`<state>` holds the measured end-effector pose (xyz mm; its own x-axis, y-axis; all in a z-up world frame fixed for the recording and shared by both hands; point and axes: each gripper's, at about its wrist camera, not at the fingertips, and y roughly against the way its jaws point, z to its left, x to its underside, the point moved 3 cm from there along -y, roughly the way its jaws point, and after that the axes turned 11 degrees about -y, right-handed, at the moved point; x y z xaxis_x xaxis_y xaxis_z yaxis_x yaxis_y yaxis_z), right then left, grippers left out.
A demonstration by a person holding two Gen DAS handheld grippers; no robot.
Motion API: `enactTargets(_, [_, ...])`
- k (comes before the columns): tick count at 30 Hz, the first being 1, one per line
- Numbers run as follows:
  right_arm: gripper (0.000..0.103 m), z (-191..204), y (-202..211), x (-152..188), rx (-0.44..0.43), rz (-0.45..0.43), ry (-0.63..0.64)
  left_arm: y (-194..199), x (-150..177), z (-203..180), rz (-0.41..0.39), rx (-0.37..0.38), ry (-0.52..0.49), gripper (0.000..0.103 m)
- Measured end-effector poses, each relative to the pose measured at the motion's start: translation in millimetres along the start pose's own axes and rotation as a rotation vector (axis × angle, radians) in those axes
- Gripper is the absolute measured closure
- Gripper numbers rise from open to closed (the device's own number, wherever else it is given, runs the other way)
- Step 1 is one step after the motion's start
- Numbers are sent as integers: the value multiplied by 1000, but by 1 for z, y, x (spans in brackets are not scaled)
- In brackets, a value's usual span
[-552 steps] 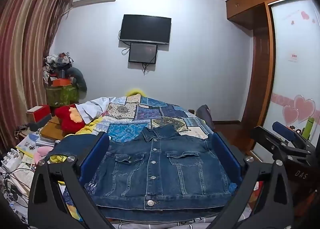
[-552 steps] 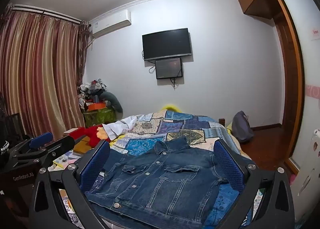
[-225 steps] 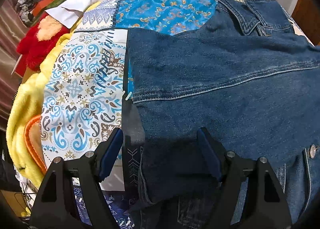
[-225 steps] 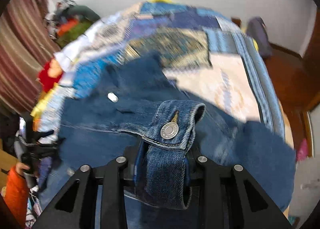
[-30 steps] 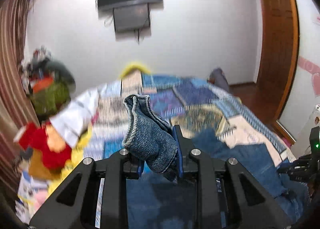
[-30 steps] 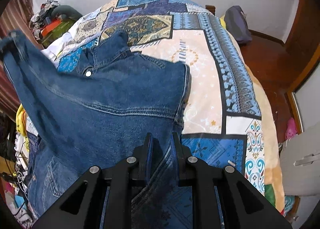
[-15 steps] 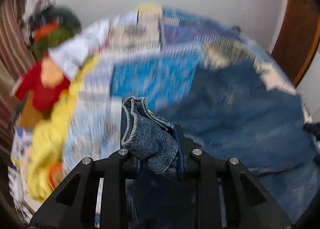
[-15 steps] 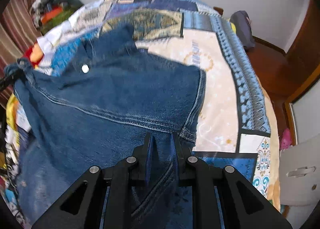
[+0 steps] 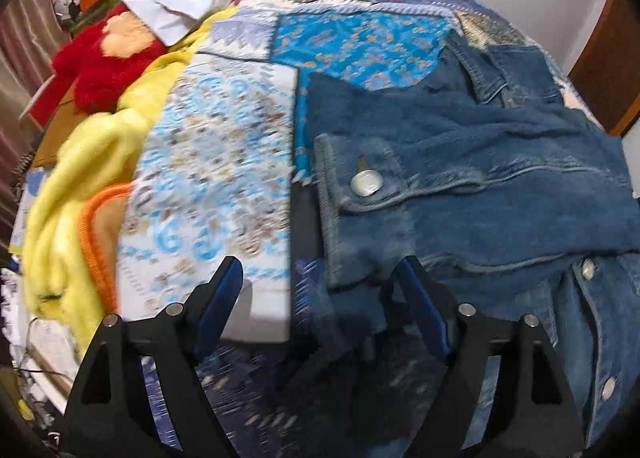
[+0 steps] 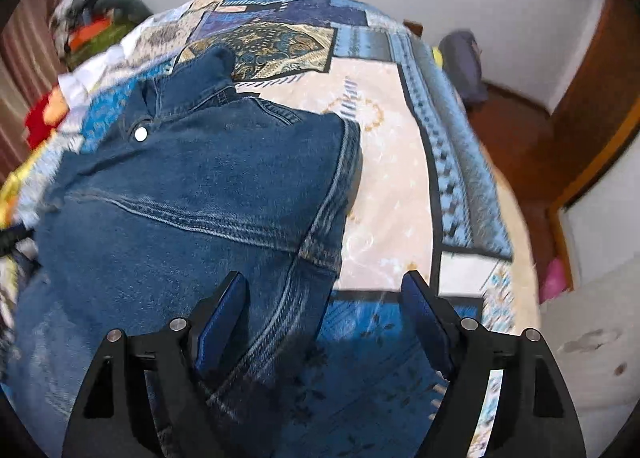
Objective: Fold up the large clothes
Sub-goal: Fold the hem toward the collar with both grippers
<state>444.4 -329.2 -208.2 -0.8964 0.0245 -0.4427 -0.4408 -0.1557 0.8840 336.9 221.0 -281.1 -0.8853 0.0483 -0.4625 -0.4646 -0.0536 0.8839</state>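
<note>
A blue denim jacket (image 9: 500, 193) lies on the patchwork bedspread (image 9: 224, 177), its sleeves folded across the body. A sleeve cuff (image 9: 360, 185) with a silver button lies flat just ahead of my left gripper (image 9: 320, 290), which is open and empty above the jacket's left edge. In the right wrist view the jacket (image 10: 192, 193) fills the left half, collar at the far end. My right gripper (image 10: 326, 306) is open and empty over the jacket's right edge.
A yellow blanket (image 9: 80, 161), a red plush toy (image 9: 100, 57) and a white cloth (image 9: 188, 5) lie along the bed's left side. A grey bag (image 10: 460, 61) sits on the wooden floor (image 10: 516, 129) past the bed's right edge.
Both grippers have opened and let go of the denim. The sleeve that the left gripper held up now lies flat on the jacket. The left gripper has come down toward the bed.
</note>
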Motion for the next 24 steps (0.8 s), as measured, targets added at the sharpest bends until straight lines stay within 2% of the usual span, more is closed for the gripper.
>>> enactTargets(4, [25,-13,-3,-7,-108,62,-110,13,-13,17,-38,-2,29,23])
enactTargets(8, [25,-17,-4,-22,-144,60,-177,15,-47,30,-73,29,68,23])
enactTargets(11, [25,-16,-2,-38,-173,42,-211,-3,-74,35,-59,85,98,23])
enactTargets(14, [25,-14,-1,-53,-194,24,-228,-37,-95,38,-6,136,140,23])
enactTargets(18, [25,-11,-12,-69,-204,28,-235,-74,-107,36,49,194,177,23])
enactTargets(21, [25,-8,-30,-75,-209,60,-235,-93,-111,31,70,233,178,30])
enactTargets(23, [28,-5,-41,-77,-215,77,-236,-104,-112,27,88,260,177,46])
enactTargets(24, [31,-3,-45,-77,-228,82,-235,-109,-112,26,97,270,180,50])
